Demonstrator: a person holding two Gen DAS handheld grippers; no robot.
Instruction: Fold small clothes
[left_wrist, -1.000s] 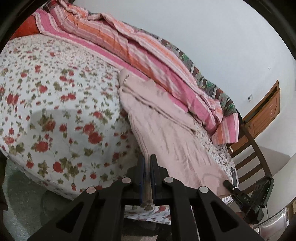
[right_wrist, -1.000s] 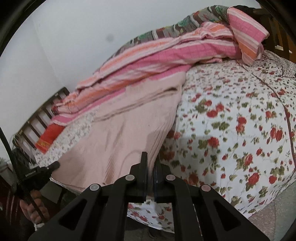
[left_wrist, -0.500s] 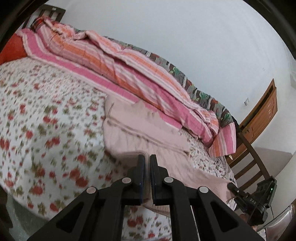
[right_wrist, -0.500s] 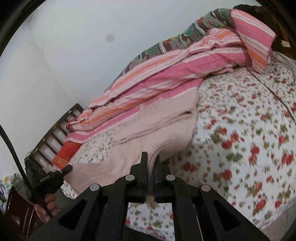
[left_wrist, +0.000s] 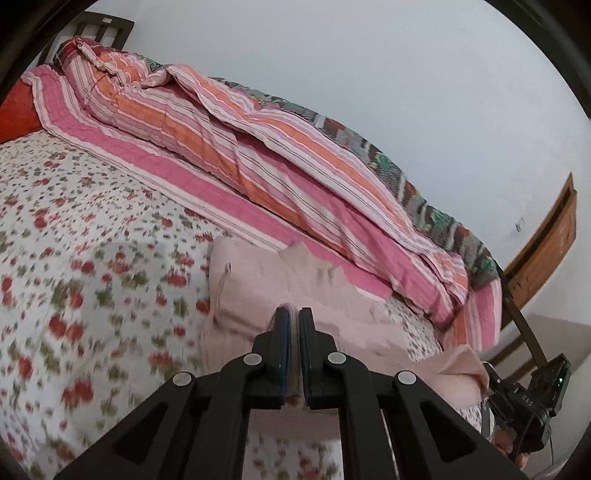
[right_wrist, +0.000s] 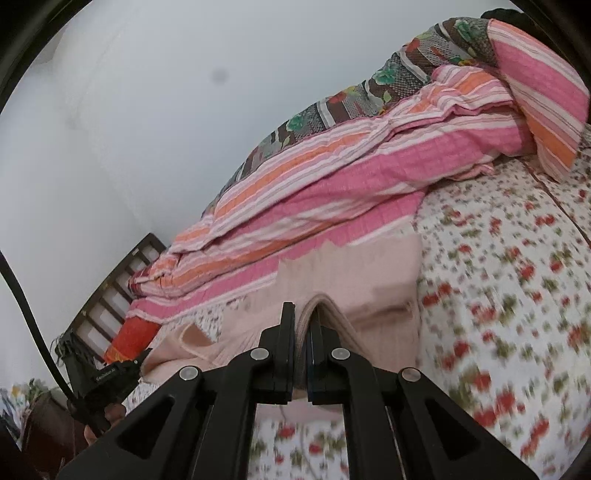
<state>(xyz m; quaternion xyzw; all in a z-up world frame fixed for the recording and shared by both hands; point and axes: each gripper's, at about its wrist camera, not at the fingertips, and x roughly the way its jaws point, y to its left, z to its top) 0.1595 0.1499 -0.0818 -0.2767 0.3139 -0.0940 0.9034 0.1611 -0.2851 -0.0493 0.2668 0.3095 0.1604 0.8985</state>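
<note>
Left wrist view: left gripper (left_wrist: 291, 314) at 6 o'clock, jaws pressed together on a fold of the garment (left_wrist: 251, 295), pale pink cloth showing in the slit between them. The garment lies on the floral sheet (left_wrist: 92, 266), running from centre toward 4 o'clock, where its far end is bunched at the right gripper (left_wrist: 495, 376). Striped quilt (left_wrist: 258, 155) banked from 10 to 3 o'clock, touching the garment's far edge. Wooden chair (left_wrist: 543, 236) at 3 o'clock, beyond the bed corner. Right wrist view: right gripper (right_wrist: 303, 317) at 6 o'clock, jaws pinching a raised ridge of the same garment (right_wrist: 369, 280), layers visibly gathered between them. Left gripper (right_wrist: 144, 356) at 8 o'clock, at the garment's other end. Sheet (right_wrist: 498, 277) open from 2 to 5 o'clock; quilt (right_wrist: 351, 177) along 9 to 1 o'clock; headboard (right_wrist: 110, 291) at 9 o'clock. Handling, as judged: light, soft, limp knit; sags between holds, creases readily, not fragile; likely best held at hem corners, both layers together. Room: open sheet on the side away from the quilt; quilt close behind the fold line; near bed edge below both tools, so cloth could slide off.
</note>
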